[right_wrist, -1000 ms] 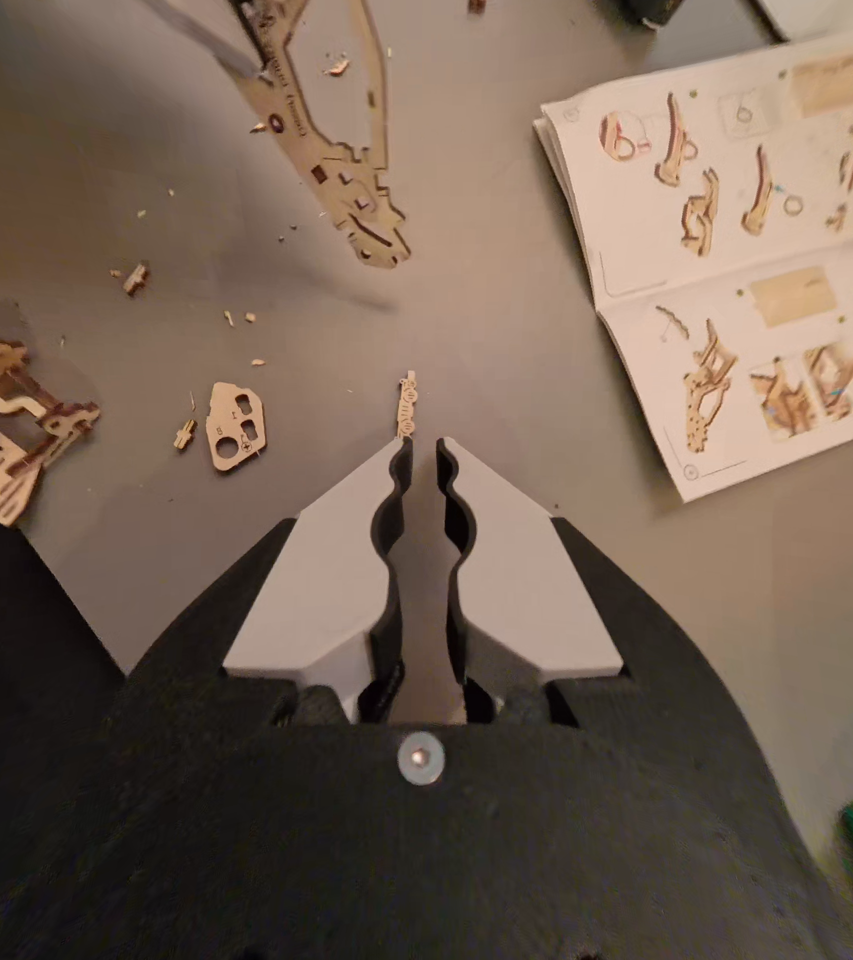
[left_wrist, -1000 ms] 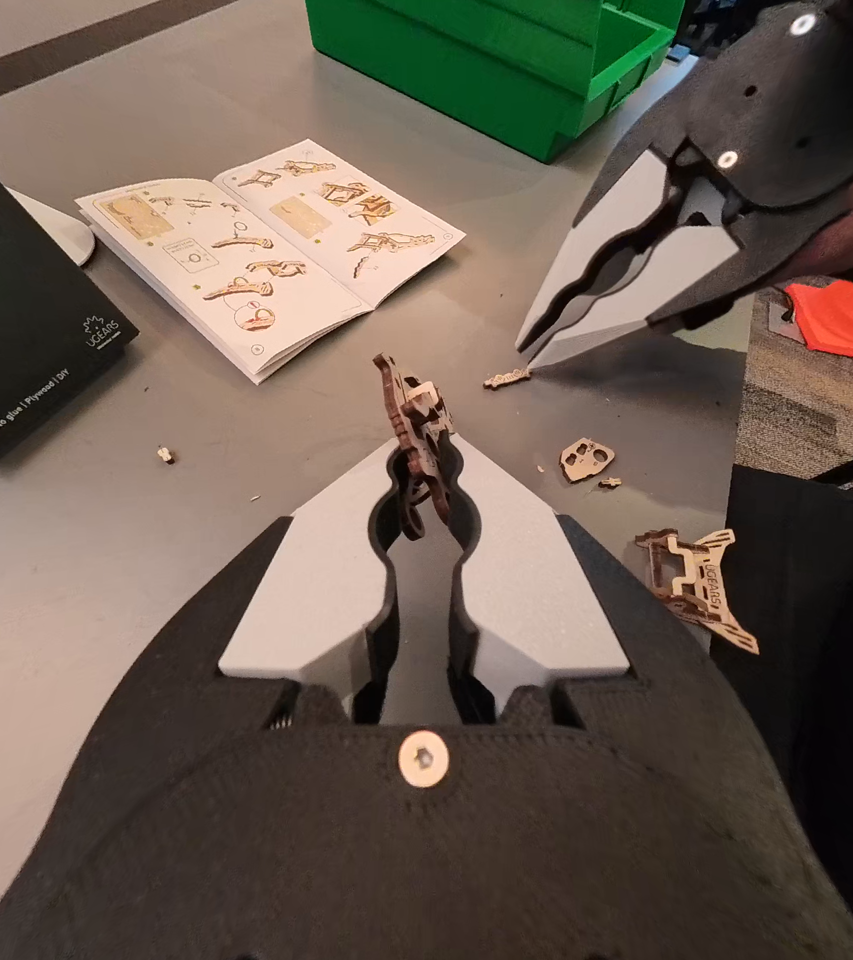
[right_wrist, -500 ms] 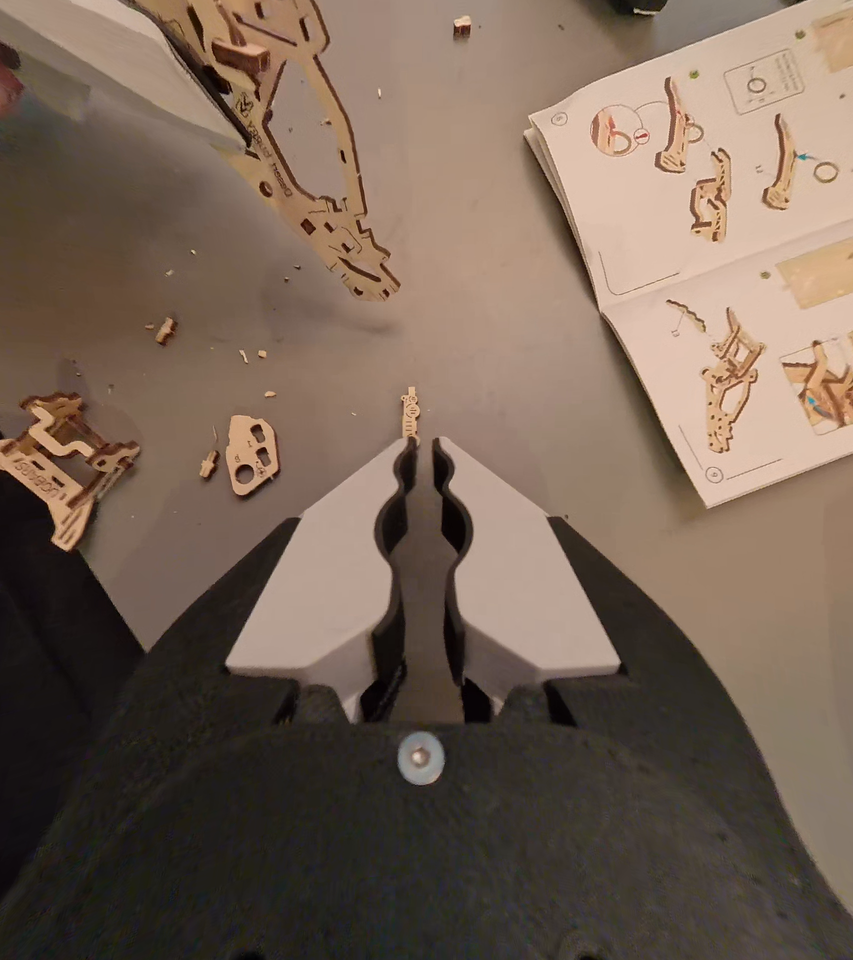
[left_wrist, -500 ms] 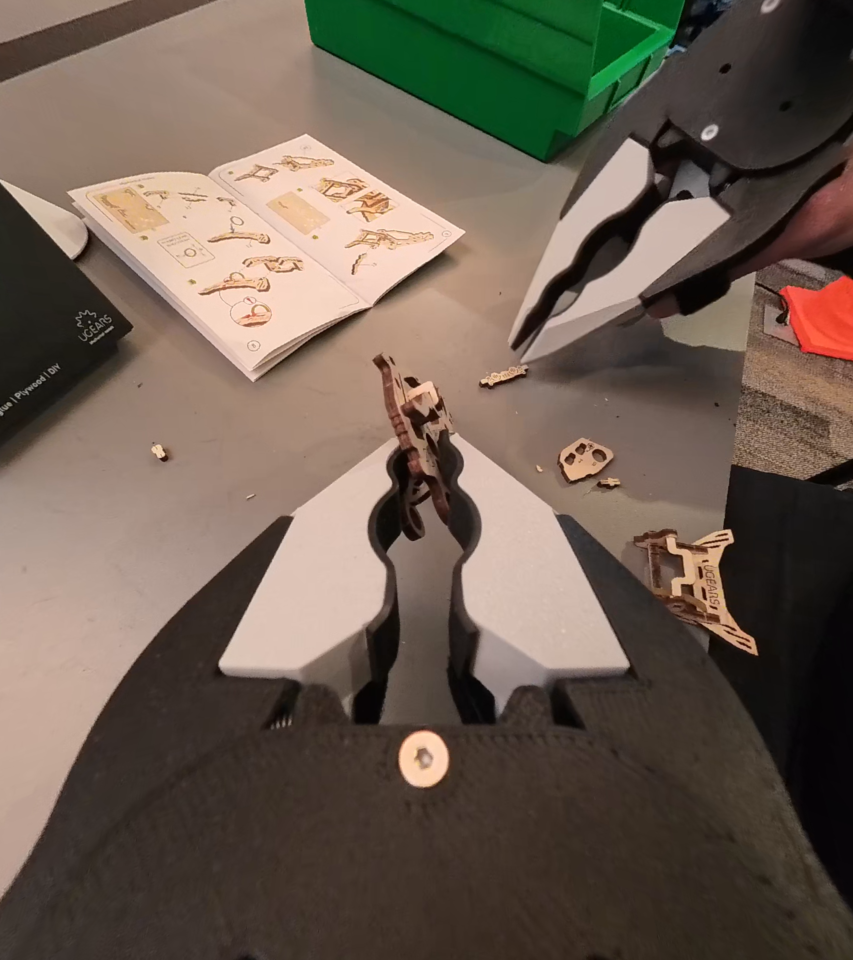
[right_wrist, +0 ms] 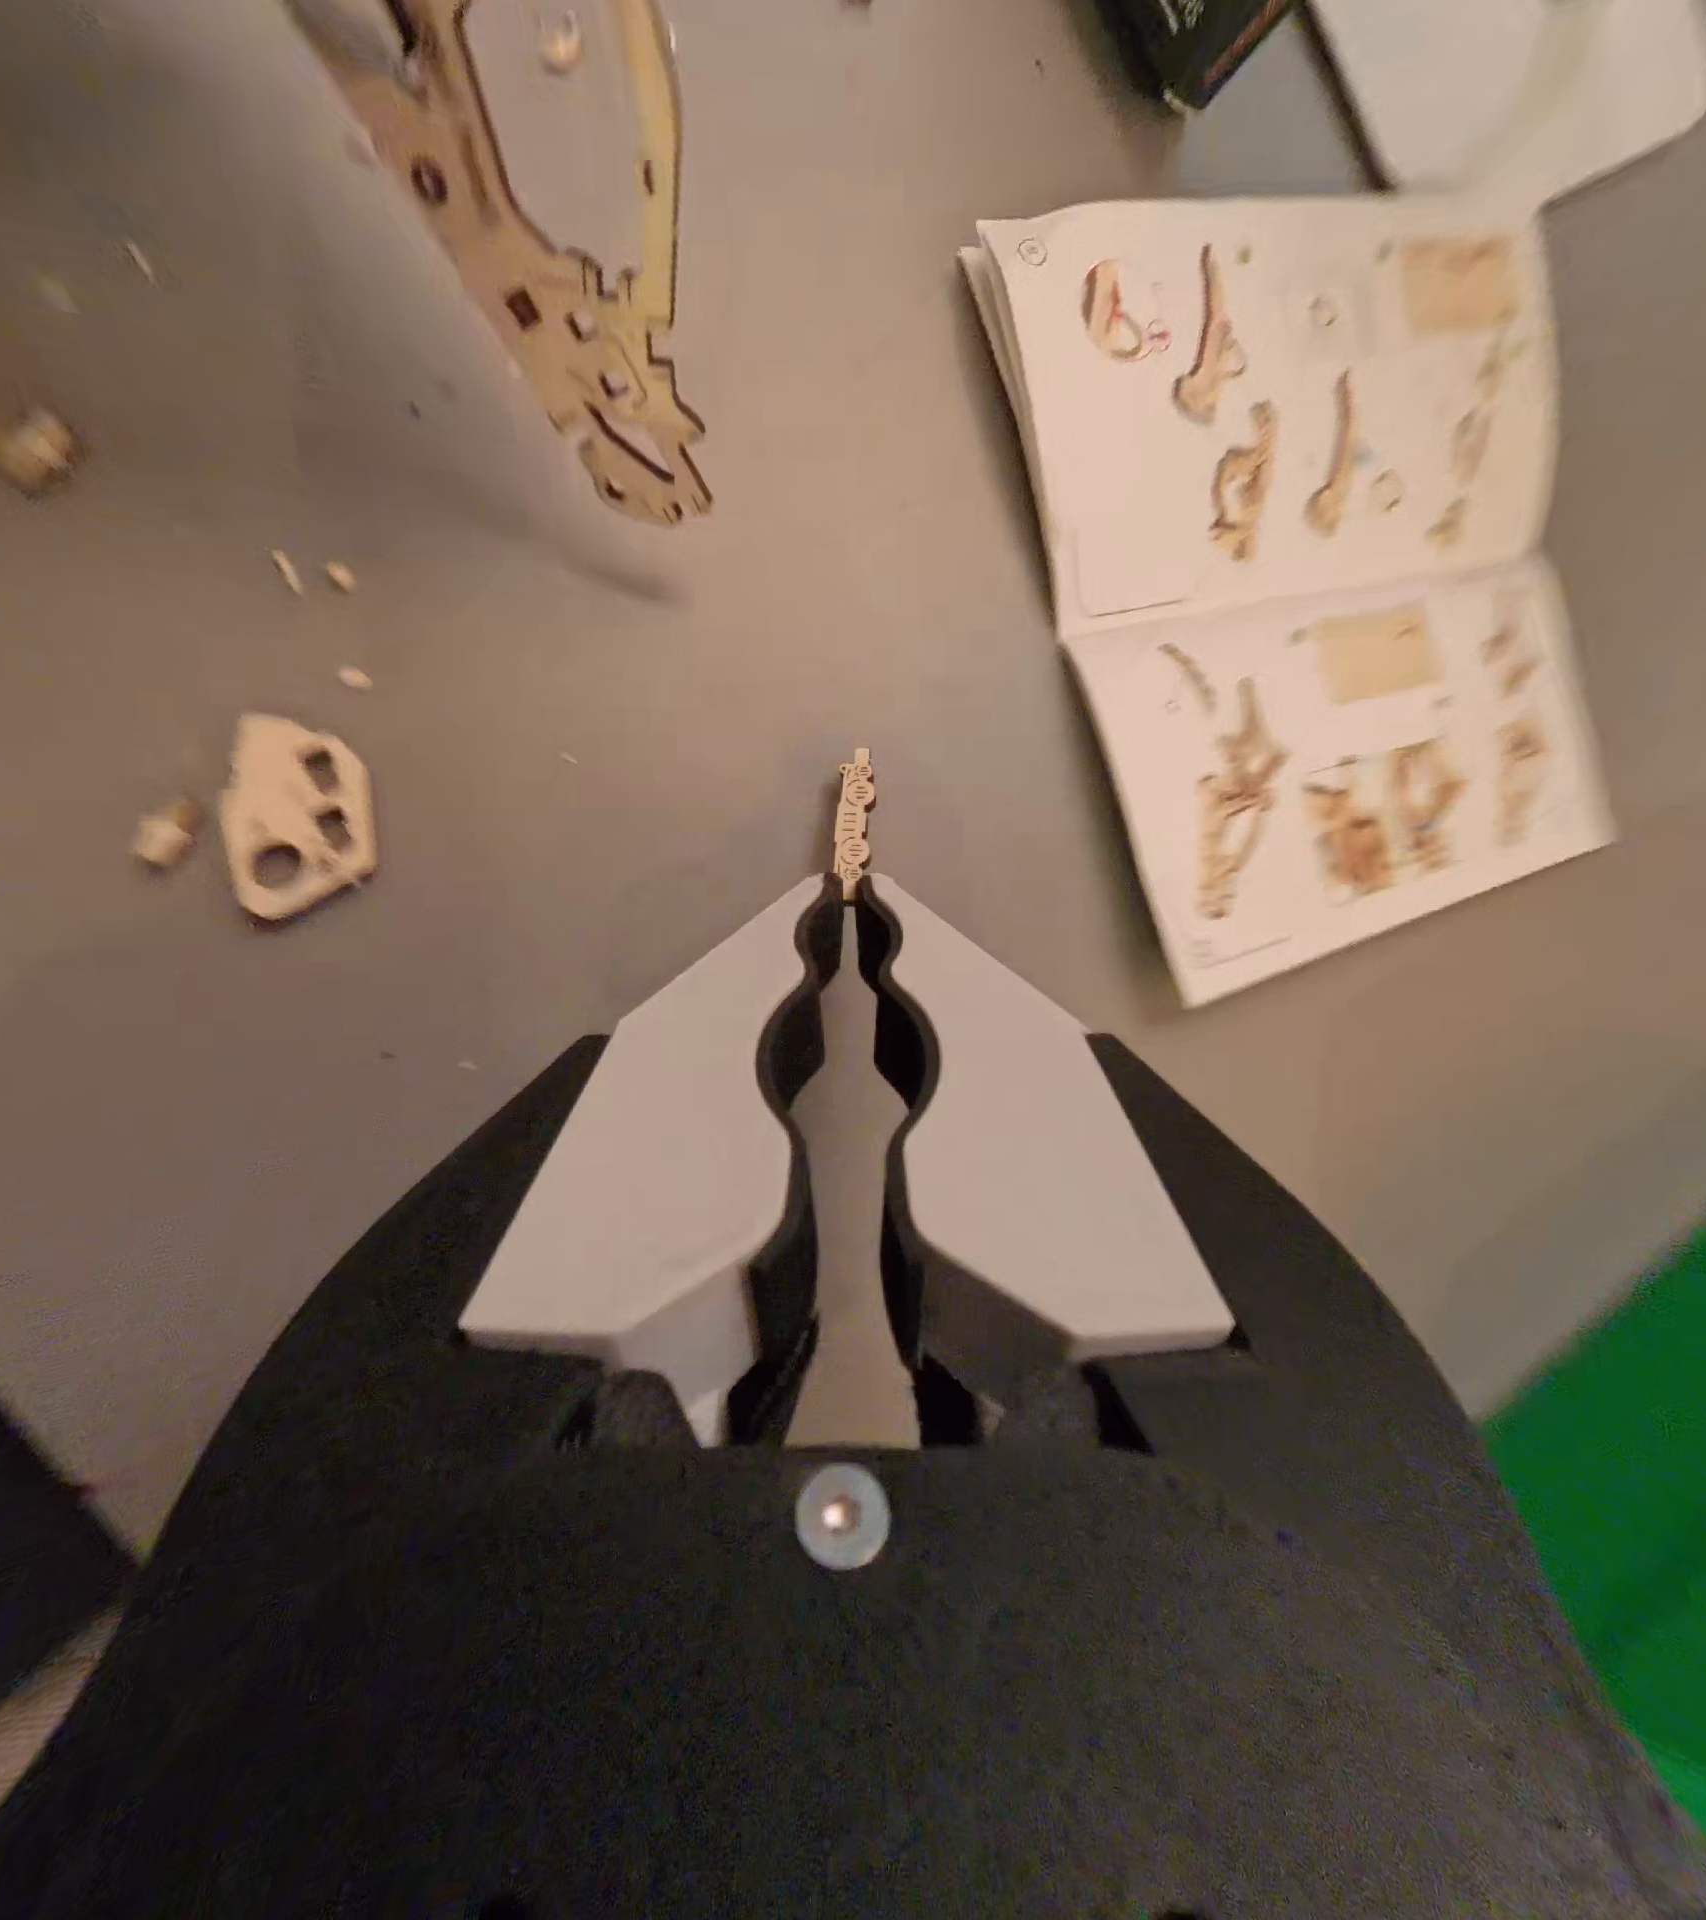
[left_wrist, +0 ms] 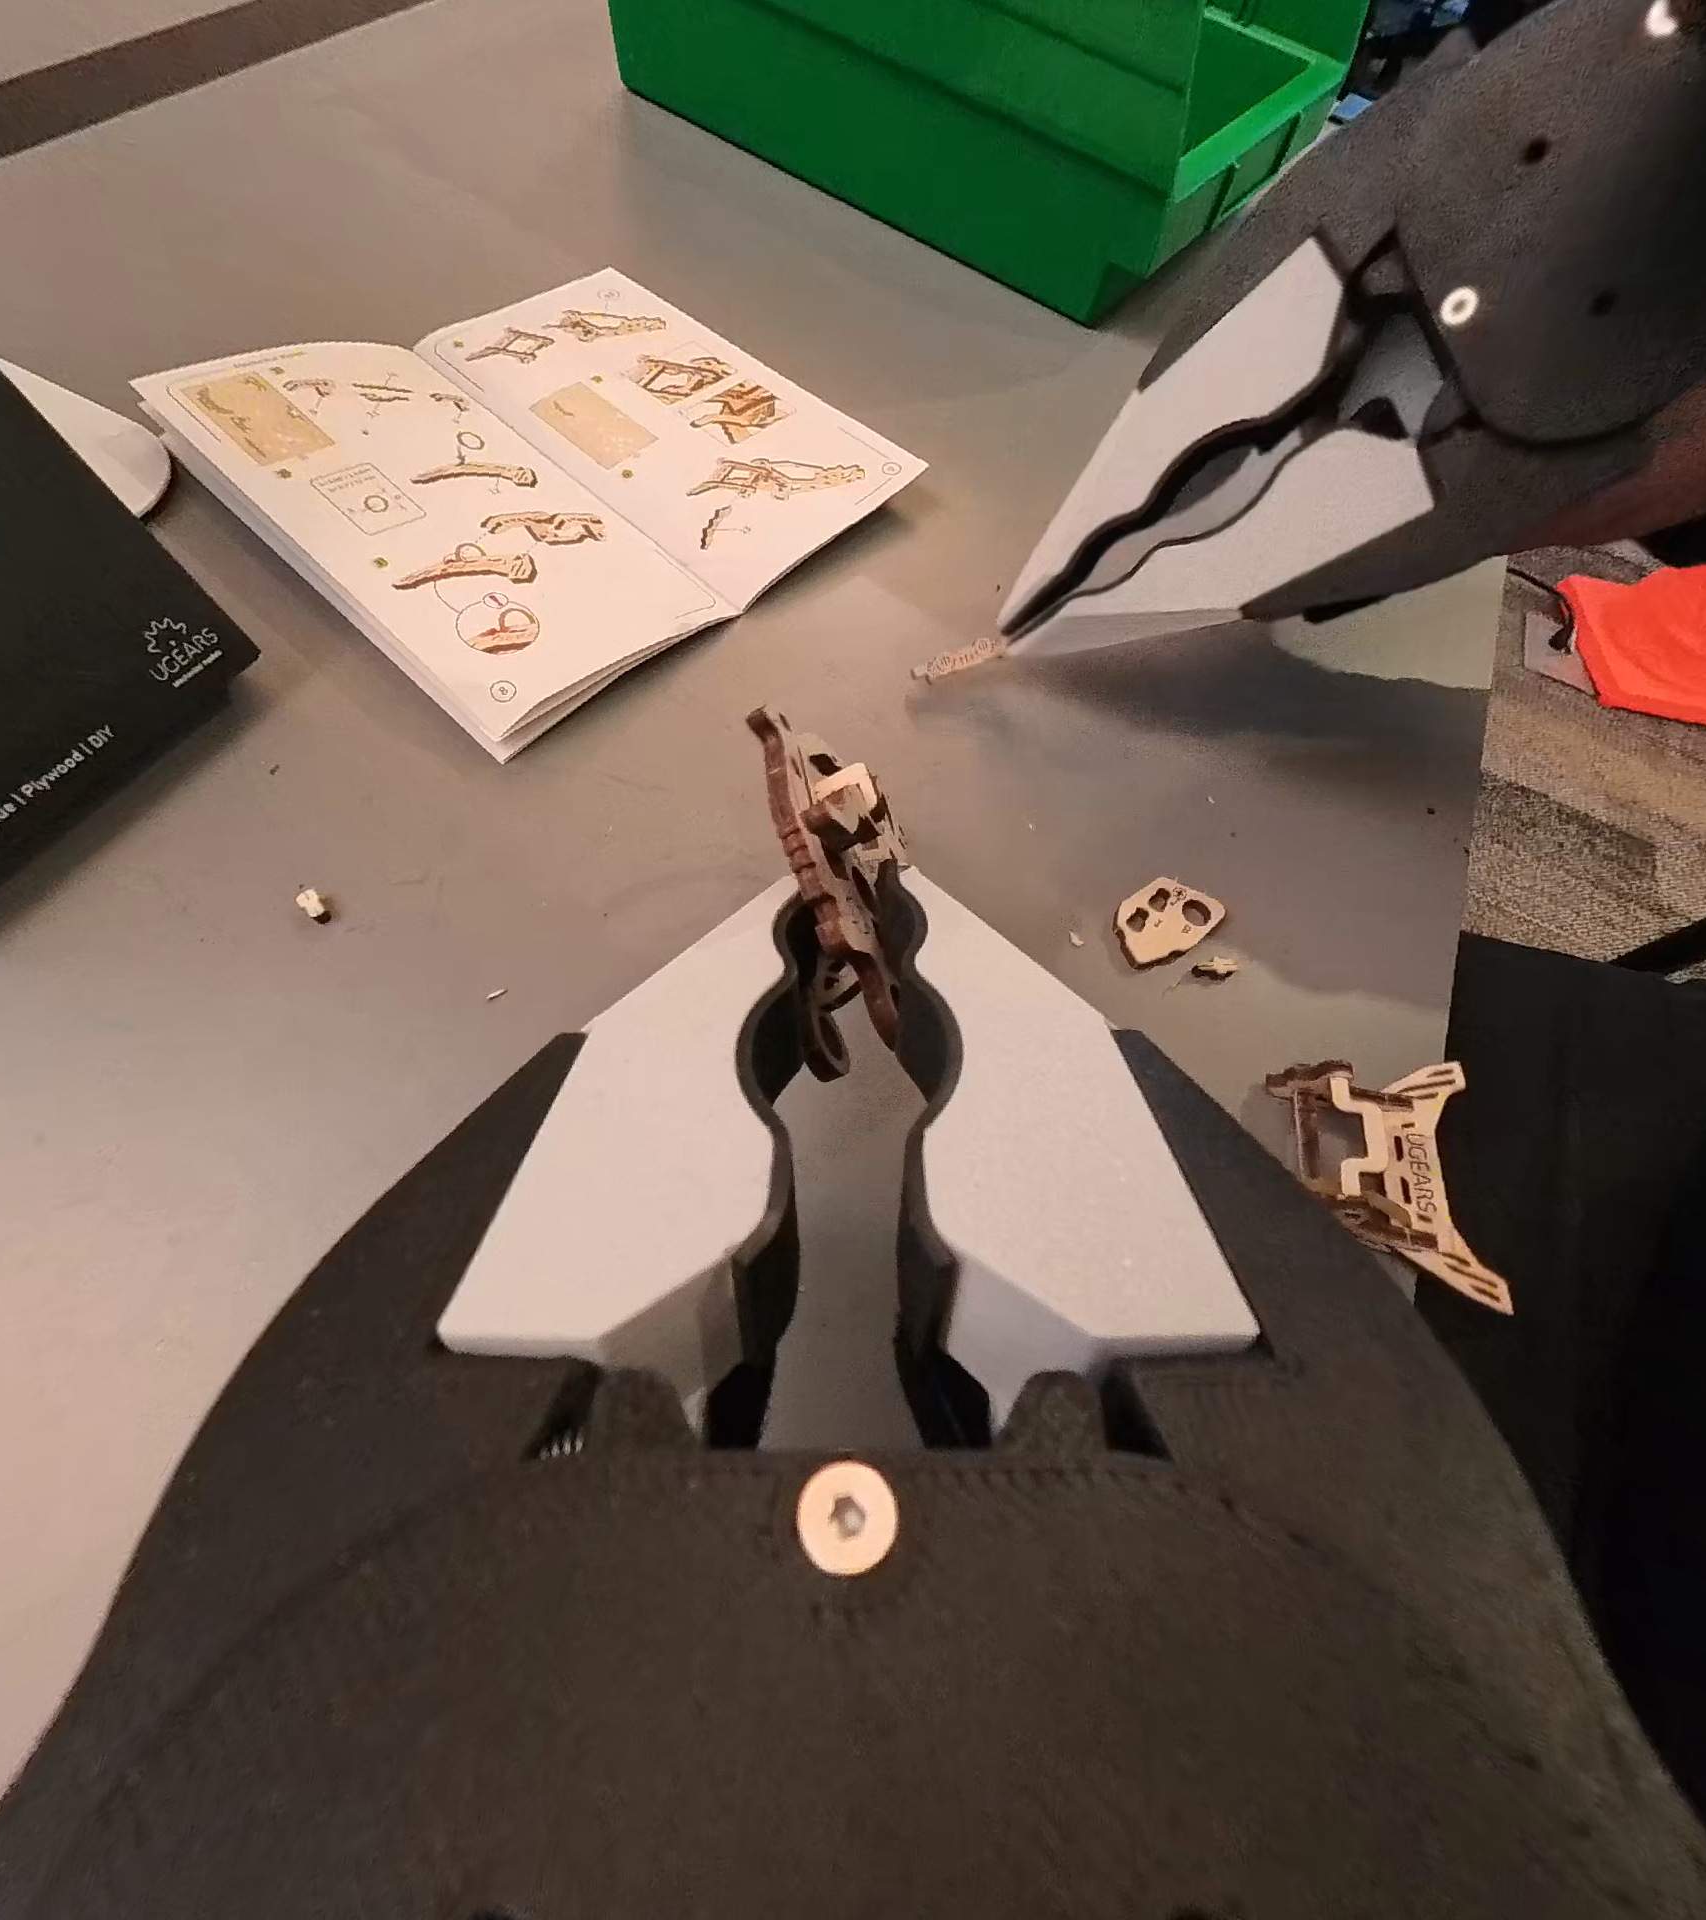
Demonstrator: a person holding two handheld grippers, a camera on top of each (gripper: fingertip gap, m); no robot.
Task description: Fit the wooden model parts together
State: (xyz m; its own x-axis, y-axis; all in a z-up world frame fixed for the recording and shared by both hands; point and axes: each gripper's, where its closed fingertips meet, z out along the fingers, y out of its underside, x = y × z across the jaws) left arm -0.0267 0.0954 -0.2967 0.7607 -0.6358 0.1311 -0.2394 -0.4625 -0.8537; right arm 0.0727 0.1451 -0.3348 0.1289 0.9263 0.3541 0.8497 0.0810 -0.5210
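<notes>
My left gripper is shut on a wooden model frame, held edge-on above the grey table. In the right wrist view the frame hangs at the upper left. My right gripper is shut on one end of a small wooden strip, low over the table. In the left wrist view the right gripper is at the upper right, with the strip sticking out of its tips, beyond and to the right of the frame.
An open instruction booklet lies at the back left, with a black box beside it and a green bin behind. A flat part with holes and a wooden sub-assembly lie near the table's right edge. About 12 cm separates my left fingertips from my right.
My right gripper came down onto the small strip and shut on its end. My left gripper has kept the frame in about the same place.
</notes>
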